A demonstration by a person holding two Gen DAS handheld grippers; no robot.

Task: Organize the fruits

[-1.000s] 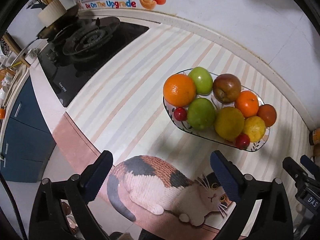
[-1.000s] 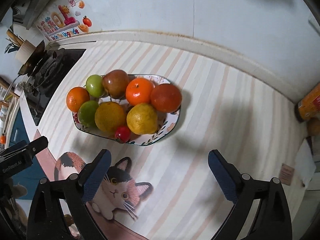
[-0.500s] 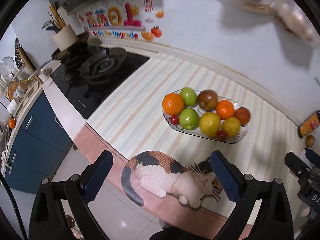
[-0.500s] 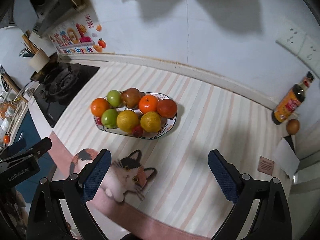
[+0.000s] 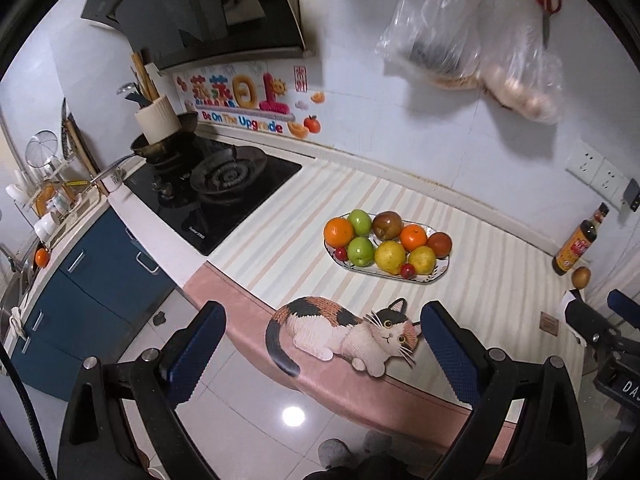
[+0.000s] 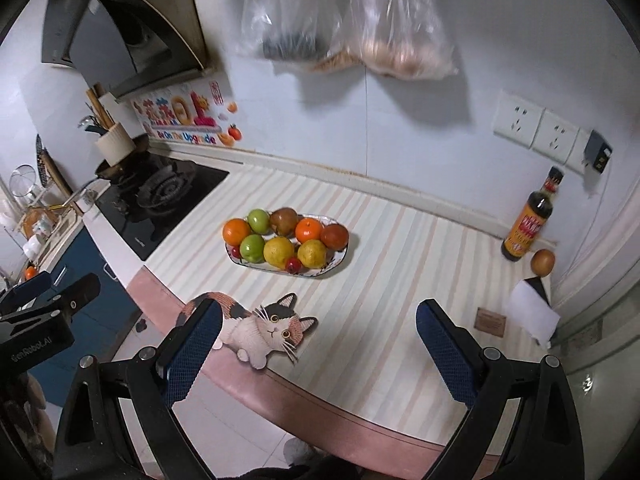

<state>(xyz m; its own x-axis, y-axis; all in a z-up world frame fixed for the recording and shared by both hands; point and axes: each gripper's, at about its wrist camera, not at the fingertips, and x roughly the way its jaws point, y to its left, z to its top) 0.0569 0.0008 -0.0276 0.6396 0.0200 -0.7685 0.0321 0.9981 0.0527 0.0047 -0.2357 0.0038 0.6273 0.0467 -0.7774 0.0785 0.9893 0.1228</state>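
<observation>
A patterned oval plate [image 5: 438, 275] [image 6: 338, 266] stands on the striped counter, filled with fruit: oranges [image 5: 339, 232] [image 6: 236, 230], green apples [image 5: 360, 251] [image 6: 252, 248], yellow citrus [image 5: 390, 257] [image 6: 279, 252], a brown-red apple [image 5: 387, 225] and small red fruits [image 5: 407, 270]. A lone brown fruit [image 5: 581, 277] [image 6: 542, 262] lies by the sauce bottle at the right. My left gripper [image 5: 320, 348] is open and empty, well back from the plate over the counter's front edge. My right gripper [image 6: 318, 344] is open and empty too, also held back.
A gas hob [image 5: 216, 188] with a pan is at the left. A sauce bottle [image 5: 576, 242] [image 6: 530, 216] stands at the right wall. Plastic bags [image 6: 352, 36] hang above. A cat picture [image 5: 348, 330] marks the counter's front. Paper [image 6: 532, 314] lies at the right.
Both grippers have pulled back and up from the plate, so the fruit looks smaller and more of the kitchen shows. Both stay open and empty.
</observation>
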